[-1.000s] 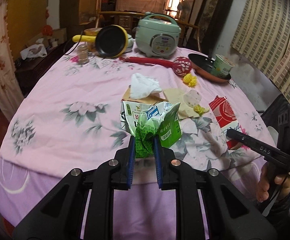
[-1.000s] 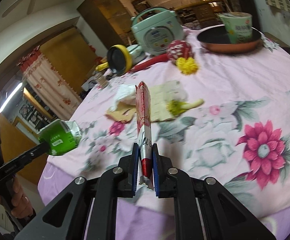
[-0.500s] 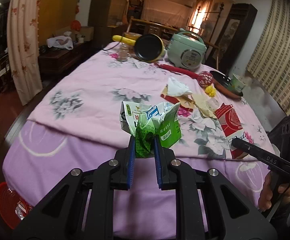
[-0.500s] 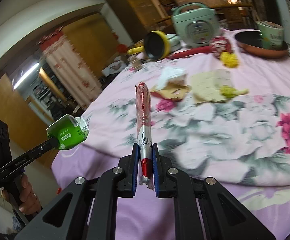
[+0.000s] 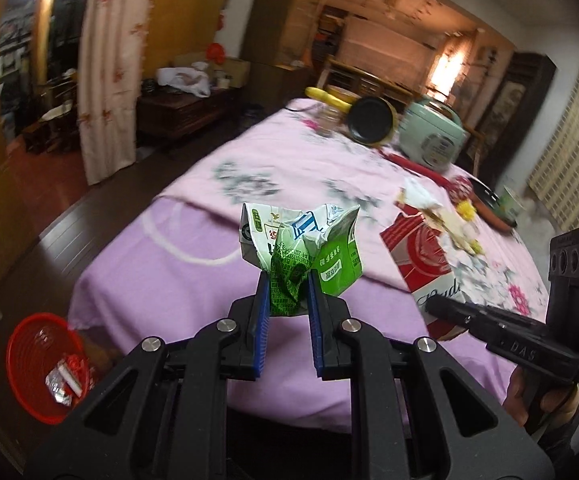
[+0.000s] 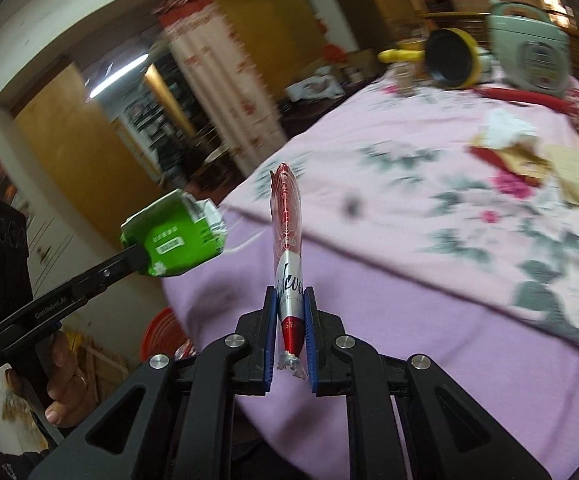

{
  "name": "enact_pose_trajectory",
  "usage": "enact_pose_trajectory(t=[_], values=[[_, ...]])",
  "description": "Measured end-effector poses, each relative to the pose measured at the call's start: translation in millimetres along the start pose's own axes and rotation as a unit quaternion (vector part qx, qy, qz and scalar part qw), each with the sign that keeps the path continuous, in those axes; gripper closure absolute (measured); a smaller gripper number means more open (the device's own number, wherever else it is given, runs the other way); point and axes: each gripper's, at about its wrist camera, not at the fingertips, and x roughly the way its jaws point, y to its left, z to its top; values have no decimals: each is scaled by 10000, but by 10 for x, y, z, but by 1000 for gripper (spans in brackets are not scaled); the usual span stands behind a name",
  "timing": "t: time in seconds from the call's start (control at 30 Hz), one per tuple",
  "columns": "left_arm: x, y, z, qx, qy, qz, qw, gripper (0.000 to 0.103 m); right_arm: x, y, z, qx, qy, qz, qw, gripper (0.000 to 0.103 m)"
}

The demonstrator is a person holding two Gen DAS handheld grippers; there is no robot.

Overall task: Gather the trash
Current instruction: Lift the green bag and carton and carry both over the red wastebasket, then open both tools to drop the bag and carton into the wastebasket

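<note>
My left gripper (image 5: 287,280) is shut on a crushed green and white carton (image 5: 301,244), held in the air off the near edge of the pink-clothed table (image 5: 193,264). My right gripper (image 6: 289,292) is shut on a flattened red and silver can (image 6: 287,236) that stands upright between the pads. Each gripper shows in the other's view: the right gripper (image 5: 433,304) with the can (image 5: 421,256), the left gripper (image 6: 137,256) with the carton (image 6: 177,236). A red basket (image 5: 37,360) with some trash in it stands on the floor at lower left. A white tissue (image 5: 417,196) and paper scraps (image 5: 449,228) lie on the table.
At the table's far end are a green rice cooker (image 5: 429,136), a yellow-rimmed pan (image 5: 369,120), a brown pan with a cup (image 5: 501,204) and a red utensil. A curtain (image 5: 109,80) and a dark cabinet (image 5: 181,112) stand beyond dark wooden floor at the left.
Both grippers have swung left from over the table to beyond its near edge, each keeping its load. The red basket on the floor has come into view.
</note>
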Motion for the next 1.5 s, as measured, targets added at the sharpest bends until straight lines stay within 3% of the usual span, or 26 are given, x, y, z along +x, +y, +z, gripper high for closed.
enact_pose_trajectory(t=[0.27,0.6,0.8,1.07,1.3,1.5], values=[[-301,728,-199,-758,-96,484,9959,84,565,846,46,-690,509,493,9951,90],[-720,1632,-463,-1546,-233,1156,9809,84,1269,1854,9,-1350,1128,1048,9788,90],[-841,2330,-718,-2214,-198,1507,9633,84,1863,2354,-101,-1576,1650,1232,9658,90],[-595,3191,-1223,-3120,459,1849,9308,84,2653,2829,-423,-1791,2342,1200,9480,90],[-340,3621,-1539,-3449,948,2052,9110,84,3266,3001,-763,-1798,2951,1056,9325,90],[-121,3784,-1643,-3454,1240,2362,8997,84,3608,3066,-959,-1742,3274,1048,9228,90]])
